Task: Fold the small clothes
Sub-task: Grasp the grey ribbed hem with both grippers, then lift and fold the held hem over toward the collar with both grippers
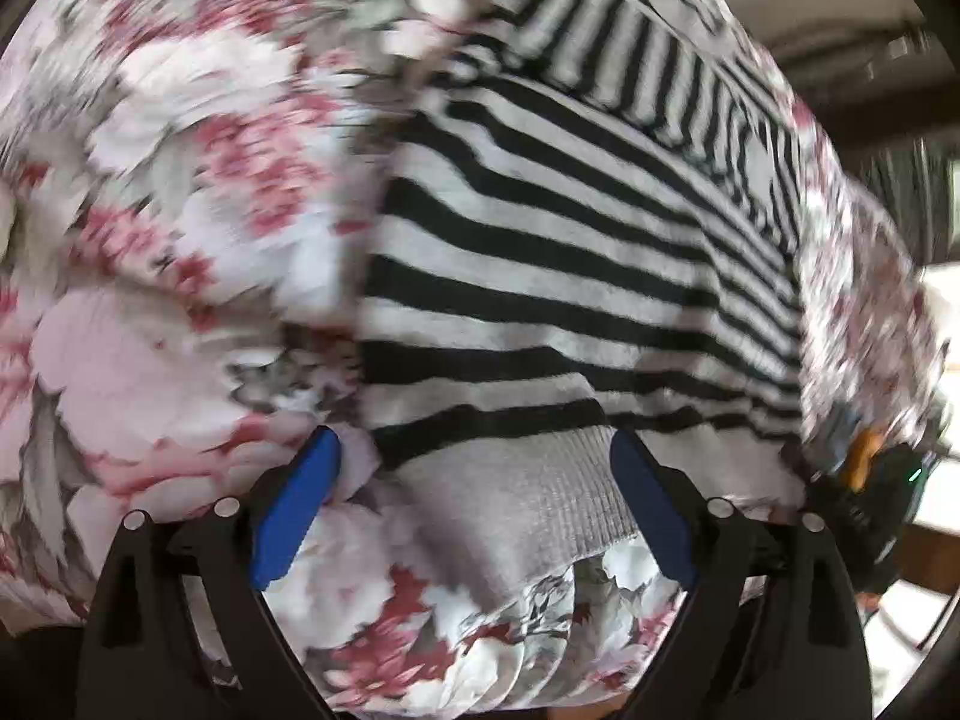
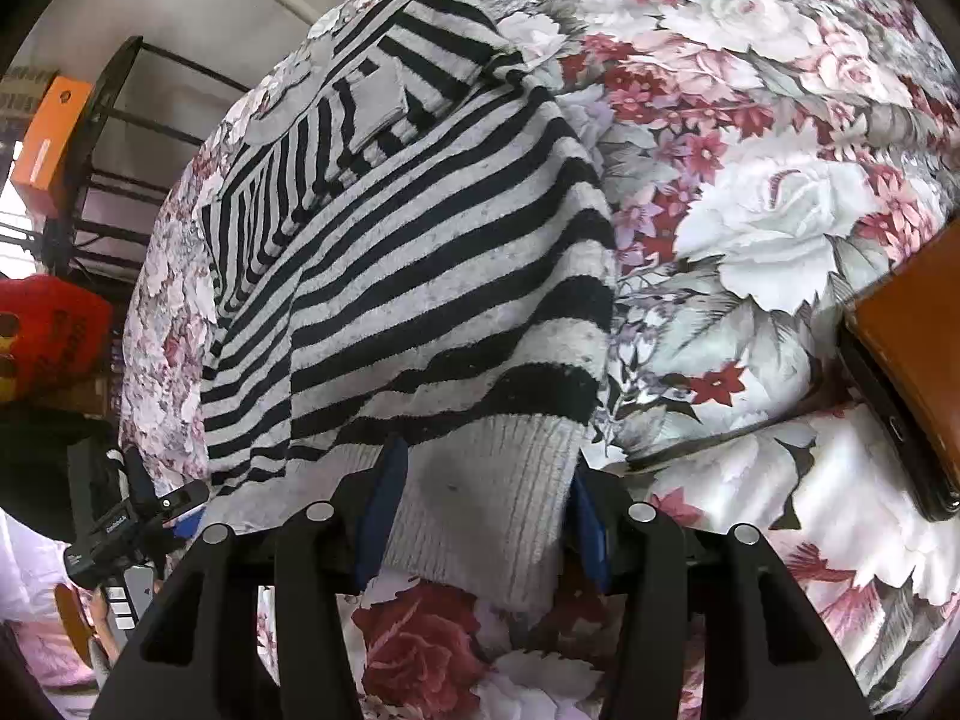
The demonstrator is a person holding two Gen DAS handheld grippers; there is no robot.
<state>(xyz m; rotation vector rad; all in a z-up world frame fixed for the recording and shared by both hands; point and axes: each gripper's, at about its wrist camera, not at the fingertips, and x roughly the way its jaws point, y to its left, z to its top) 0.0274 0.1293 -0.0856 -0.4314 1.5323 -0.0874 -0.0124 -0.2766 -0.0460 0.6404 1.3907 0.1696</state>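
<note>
Both grippers point steeply down at the striped sweater (image 2: 420, 252). Right gripper (image 2: 480, 516) clamps its grey ribbed hem (image 2: 480, 510); left gripper (image 1: 474, 510) apparently straddles it, fingers wide.

I am holding my left gripper (image 1: 474, 456) wide open around the grey ribbed hem of the black-and-white striped knit sweater (image 1: 558, 276) lying on the pink flowery bedsheet (image 1: 156, 276).

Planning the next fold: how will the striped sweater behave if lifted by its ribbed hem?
The striped sweater will probably flop and drape, since it already lies limp in folds. Its fuzzy knit likely resists slipping. The thick ribbed hem probably bunches between the pads.
</note>
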